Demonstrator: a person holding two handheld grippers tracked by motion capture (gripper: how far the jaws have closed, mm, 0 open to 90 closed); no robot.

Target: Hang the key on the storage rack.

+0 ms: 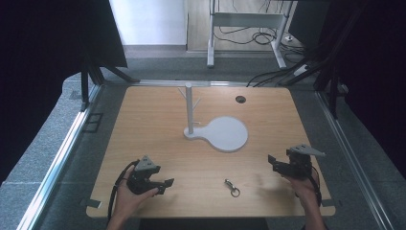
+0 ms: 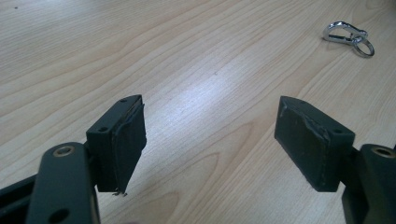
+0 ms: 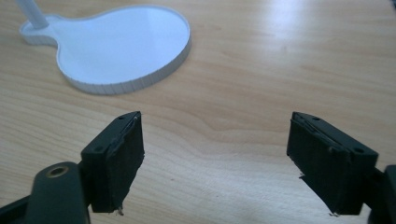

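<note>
While both grippers wait at the near corners of the light wooden table (image 1: pixel 158 120), the small silver metal snap clip with its key ring (image 1: pixel 232 187) lies flat on the wood between them, near the front edge; in the high view its long axis runs slightly off the front-to-back line, the clip end toward the far side and a little left, the ring end toward the person and a little right; in the left gripper view the same clip (image 2: pixel 348 37) sits at the upper right, well apart from the jaws, its ring at the right end. The left gripper (image 1: pixel 165 184) is held low over the table at the near left, cradled from below by the left hand (image 1: pixel 129 194), its jaws aimed rightward toward the clip and spread wide with bare wood showing between them; the right gripper (image 1: pixel 274 162) is raised at the near right in the right hand (image 1: pixel 301 184), forearm coming in from the bottom edge, its jaws pointing left and slightly away, likewise released and gripping nothing. Ahead of the right gripper's jaws lies the white flat round plastic base (image 3: pixel 126 46); from its narrow end rises a slim white upright post with short branching pegs (image 1: pixel 189 108), standing mid-table, well beyond the clip.
</note>
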